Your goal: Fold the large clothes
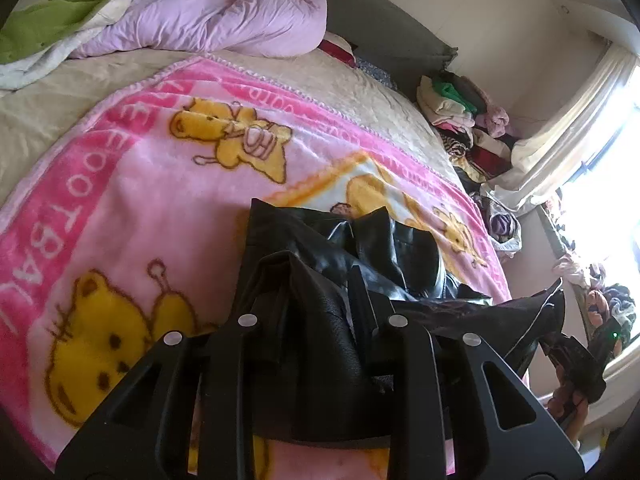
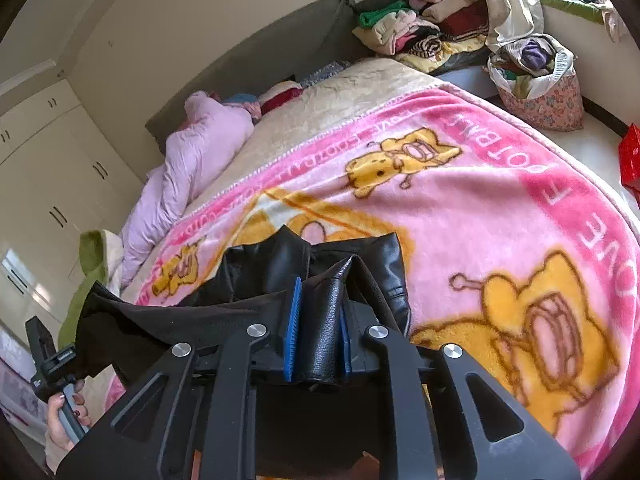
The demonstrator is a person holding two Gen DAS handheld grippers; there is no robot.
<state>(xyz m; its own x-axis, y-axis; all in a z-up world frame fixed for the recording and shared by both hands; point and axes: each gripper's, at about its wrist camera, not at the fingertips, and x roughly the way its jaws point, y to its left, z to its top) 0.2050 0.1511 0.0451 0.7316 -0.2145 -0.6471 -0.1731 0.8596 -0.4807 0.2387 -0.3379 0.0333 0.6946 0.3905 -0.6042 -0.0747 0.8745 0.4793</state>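
Over the near edge of a bed (image 2: 360, 80) spread with a pink cartoon-bear blanket (image 1: 152, 184), both grippers point forward and downward, each pinching a fold of a black leather garment (image 1: 340, 248).

From the left wrist camera, the left gripper (image 1: 320, 312) fills the lower middle of the view. Its jaws stand only narrowly apart, with a thick fold of the garment clamped between them. From there the leather runs toward 12 o'clock and lies crumpled on the blanket, while a taut edge stretches toward 3 o'clock, where the right gripper (image 1: 576, 360) shows dimly against a bright window (image 1: 600, 216).

From the right wrist camera, the right gripper (image 2: 320, 320) presses its blue pads (image 2: 294, 312) on an upright roll of the garment, the jaws nearly closed. Dark lining spreads toward 9 o'clock, where a hand (image 2: 66, 424) is wrapped around the left gripper's handle at about 8 o'clock.

A rumpled lilac duvet (image 1: 224, 16) lies at the head of the bed, and stacked clothes (image 2: 420, 28) sit beyond its far corner.
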